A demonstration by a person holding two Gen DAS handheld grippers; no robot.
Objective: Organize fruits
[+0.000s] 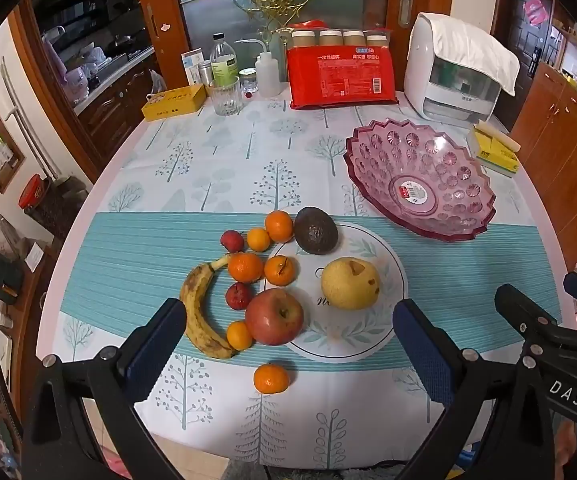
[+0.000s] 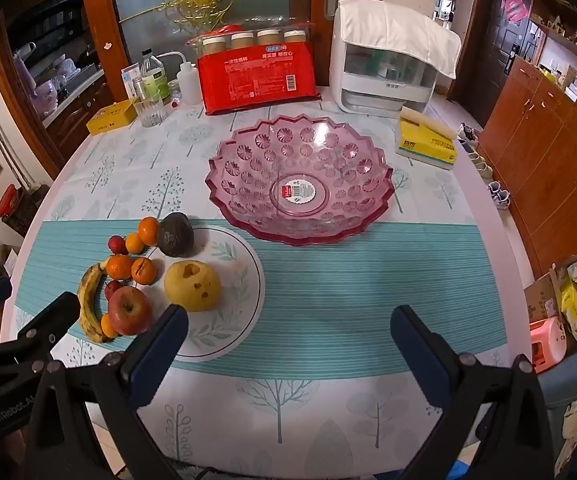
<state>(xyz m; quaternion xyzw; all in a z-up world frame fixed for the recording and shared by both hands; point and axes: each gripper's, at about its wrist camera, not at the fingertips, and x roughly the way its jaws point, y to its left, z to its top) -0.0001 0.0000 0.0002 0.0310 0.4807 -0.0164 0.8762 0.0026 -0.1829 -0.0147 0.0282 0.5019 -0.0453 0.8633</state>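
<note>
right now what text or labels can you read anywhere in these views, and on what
"DAS": tag on the right gripper body, left wrist view.
"GenRobot.AI": left gripper body, right wrist view.
"一次性纸杯": red paper cup pack.
Sticker in the pink bowl, yellow boxes, bottle label: too small to read.

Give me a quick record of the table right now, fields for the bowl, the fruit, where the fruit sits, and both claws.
bowl: pink glass bowl, nothing in it but a sticker label
fruit: banana, red apple, yellow pear, avocado, several mandarins, two small red fruits
fruit location: clustered on the tablecloth, outside the bowl
stray piece: one mandarin apart from the cluster, nearest the camera
left claw: open, holding nothing
right claw: open, holding nothing
</note>
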